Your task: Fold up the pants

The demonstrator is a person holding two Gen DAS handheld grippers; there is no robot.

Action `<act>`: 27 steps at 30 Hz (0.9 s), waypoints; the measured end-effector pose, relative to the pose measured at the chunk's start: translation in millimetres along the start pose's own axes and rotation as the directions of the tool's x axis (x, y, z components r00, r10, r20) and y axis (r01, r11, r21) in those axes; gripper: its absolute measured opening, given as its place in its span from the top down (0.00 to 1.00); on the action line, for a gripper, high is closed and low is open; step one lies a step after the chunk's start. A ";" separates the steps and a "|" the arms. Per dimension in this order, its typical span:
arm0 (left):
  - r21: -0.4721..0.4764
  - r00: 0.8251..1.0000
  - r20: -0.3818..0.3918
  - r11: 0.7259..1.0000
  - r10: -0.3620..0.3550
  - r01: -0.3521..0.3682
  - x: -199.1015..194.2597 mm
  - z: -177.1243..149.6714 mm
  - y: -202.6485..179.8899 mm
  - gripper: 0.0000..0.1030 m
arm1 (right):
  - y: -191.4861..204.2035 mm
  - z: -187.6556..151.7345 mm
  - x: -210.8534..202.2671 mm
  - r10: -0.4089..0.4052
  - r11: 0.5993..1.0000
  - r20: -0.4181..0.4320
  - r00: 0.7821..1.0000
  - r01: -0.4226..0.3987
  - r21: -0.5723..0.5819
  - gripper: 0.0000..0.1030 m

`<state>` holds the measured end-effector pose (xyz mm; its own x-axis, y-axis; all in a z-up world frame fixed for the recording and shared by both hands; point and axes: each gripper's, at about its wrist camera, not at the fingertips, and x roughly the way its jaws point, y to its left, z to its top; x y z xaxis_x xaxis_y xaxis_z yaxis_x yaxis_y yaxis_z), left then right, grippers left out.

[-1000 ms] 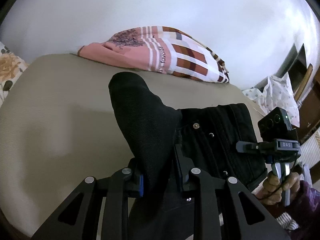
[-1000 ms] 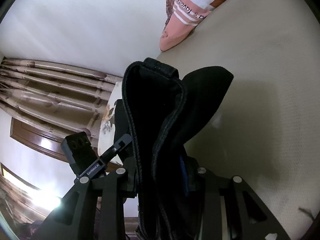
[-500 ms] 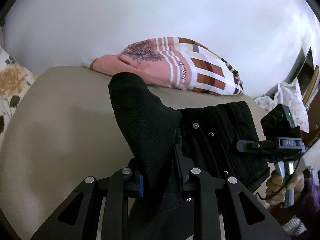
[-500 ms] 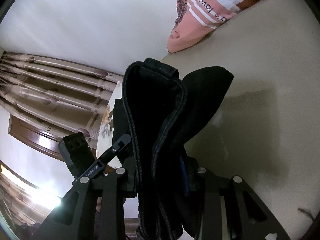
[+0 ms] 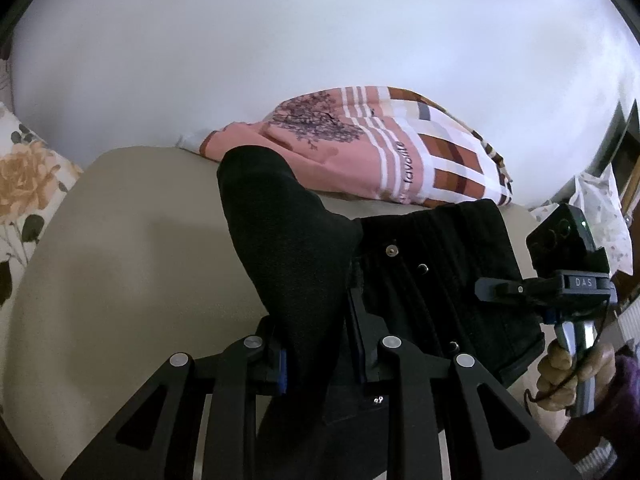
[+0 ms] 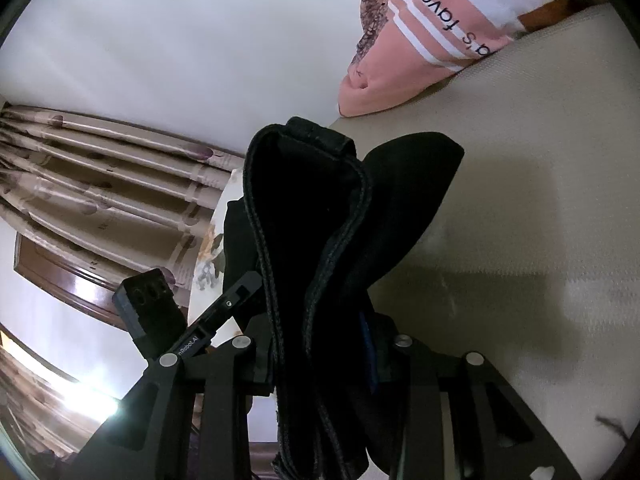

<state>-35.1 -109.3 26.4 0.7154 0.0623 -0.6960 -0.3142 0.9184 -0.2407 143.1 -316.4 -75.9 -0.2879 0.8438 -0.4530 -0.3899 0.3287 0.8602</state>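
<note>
The black pants (image 5: pixel 304 248) hang between my two grippers above a beige bed surface (image 5: pixel 120 240). My left gripper (image 5: pixel 320 344) is shut on a bunched fold of the black cloth. The waistband part with metal buttons (image 5: pixel 432 276) stretches to the right towards my right gripper's body (image 5: pixel 560 264), held in a hand. In the right wrist view my right gripper (image 6: pixel 320 344) is shut on a thick fold of the pants (image 6: pixel 320 216), seam edge upward. My left gripper's body (image 6: pixel 160 312) shows behind it.
A pink striped pillow (image 5: pixel 380 148) lies at the far edge of the bed by the white wall; it also shows in the right wrist view (image 6: pixel 440 36). A floral pillow (image 5: pixel 24 184) lies at the left. Curtains (image 6: pixel 100 184) hang beyond the bed.
Both grippers, still shut on the pants, have moved forward over the bed: the pink pillow looks nearer and lower in both views. The grips have not changed.
</note>
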 end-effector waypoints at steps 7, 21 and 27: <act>-0.011 1.000 0.004 1.000 0.010 -0.010 13.3 10.9 12.6 0.77 | -3.2 17.4 15.4 0.001 1.000 -0.003 1.000 -0.001 -0.003 0.70; -0.012 1.000 -0.019 1.000 0.020 -0.021 40.3 18.6 30.2 0.77 | -15.7 35.0 27.5 -0.009 1.000 -0.013 1.000 0.009 0.004 0.70; -0.012 0.999 -0.024 1.000 0.021 -0.022 46.7 17.7 35.1 0.77 | -18.4 37.5 31.6 -0.010 1.000 -0.009 1.000 0.010 0.011 0.70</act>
<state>-1.6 -67.2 -2.5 0.6936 0.0727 -0.7167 -0.3370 0.9121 -0.2336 174.0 -279.8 -97.3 -0.2922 0.8365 -0.4635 -0.3828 0.3418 0.8583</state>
